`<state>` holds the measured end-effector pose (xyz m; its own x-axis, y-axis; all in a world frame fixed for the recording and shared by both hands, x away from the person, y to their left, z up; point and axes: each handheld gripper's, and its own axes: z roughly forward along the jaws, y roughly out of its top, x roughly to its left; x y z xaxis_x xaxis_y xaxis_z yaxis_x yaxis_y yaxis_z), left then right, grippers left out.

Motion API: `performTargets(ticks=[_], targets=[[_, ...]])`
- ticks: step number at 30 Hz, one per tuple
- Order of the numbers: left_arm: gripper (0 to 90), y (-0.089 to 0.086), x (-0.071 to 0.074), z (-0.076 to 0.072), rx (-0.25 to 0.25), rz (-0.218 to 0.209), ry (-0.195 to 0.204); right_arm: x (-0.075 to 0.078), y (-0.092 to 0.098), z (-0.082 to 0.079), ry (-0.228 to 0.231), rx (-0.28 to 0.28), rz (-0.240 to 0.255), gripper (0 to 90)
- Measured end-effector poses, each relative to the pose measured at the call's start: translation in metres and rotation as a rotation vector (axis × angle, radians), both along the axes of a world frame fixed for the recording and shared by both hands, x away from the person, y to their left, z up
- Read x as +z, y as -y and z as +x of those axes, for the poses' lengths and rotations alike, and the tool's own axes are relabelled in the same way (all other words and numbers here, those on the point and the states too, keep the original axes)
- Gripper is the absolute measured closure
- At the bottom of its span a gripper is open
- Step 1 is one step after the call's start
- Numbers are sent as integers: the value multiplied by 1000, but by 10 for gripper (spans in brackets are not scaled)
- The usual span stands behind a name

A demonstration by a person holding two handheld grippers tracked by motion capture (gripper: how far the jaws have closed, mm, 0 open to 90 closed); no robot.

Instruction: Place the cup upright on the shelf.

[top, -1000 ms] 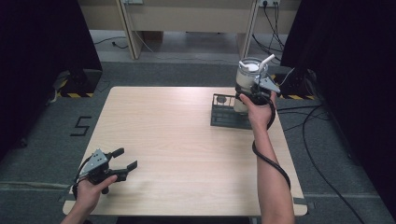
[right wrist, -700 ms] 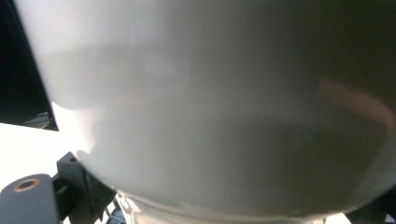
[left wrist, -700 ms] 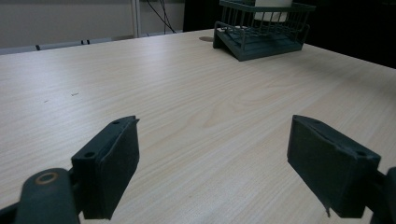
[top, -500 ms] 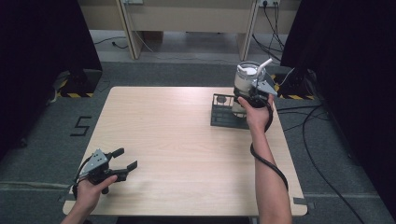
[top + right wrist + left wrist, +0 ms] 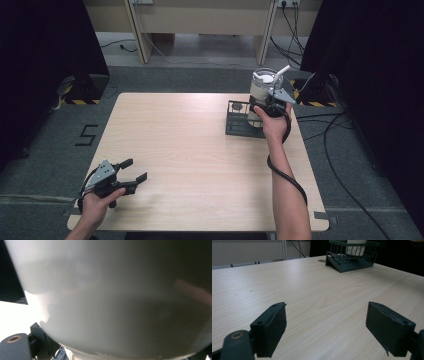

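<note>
The right arm reaches straight out across the bench, its right gripper raised at the far right corner, jaws pinching a pale jar held above a dark wire rack. The left hand rests low near the front left edge, its left gripper level with jaws spread wide.
</note>
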<state>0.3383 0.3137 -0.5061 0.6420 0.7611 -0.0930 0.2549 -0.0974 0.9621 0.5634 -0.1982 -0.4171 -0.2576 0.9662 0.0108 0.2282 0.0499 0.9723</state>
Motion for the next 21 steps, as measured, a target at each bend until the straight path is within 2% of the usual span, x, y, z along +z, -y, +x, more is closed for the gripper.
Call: performTargets(ticks=[10,21], targets=[[163,0,0,0,-1,1,0,-4,1,0,-3,-2,-4,106],[163,0,1,-1,-5,-1,4,-7,2,-3,15,3,-6,103]])
